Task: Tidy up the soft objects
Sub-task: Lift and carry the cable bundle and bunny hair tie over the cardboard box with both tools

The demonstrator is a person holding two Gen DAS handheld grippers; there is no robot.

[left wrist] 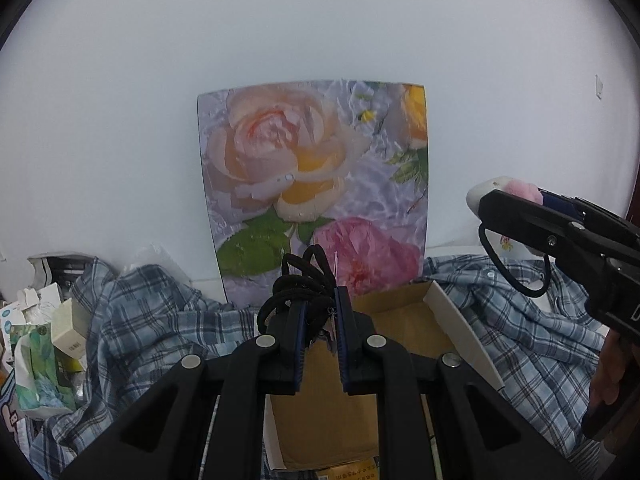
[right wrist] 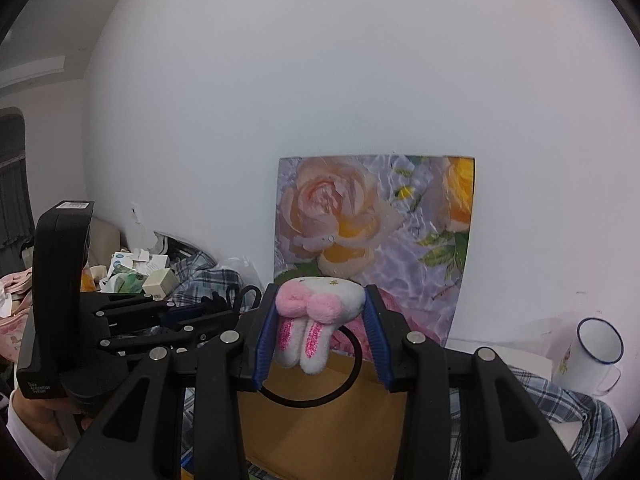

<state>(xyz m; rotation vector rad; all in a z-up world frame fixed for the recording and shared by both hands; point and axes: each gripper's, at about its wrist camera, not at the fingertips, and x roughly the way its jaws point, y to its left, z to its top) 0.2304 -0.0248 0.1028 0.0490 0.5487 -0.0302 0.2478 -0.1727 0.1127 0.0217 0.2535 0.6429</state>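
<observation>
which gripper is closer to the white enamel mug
Right. The right gripper, holding the plush bunny hair tie, has the white mug just off to its right; the left gripper is farther left.

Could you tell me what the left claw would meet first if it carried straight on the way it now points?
Probably the floral panel leaning on the wall beyond the cardboard box; depth is unclear. The left claw is shut on black hair ties.

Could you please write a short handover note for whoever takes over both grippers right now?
Left gripper: shut on a bundle of black hair ties, above the open cardboard box.
Right gripper: shut on a plush bunny hair tie, its black elastic loop hanging over the same box.
Done: both items picked up.
Left: release both into the box, which sits on the plaid shirt. Box contents mostly hidden.
</observation>
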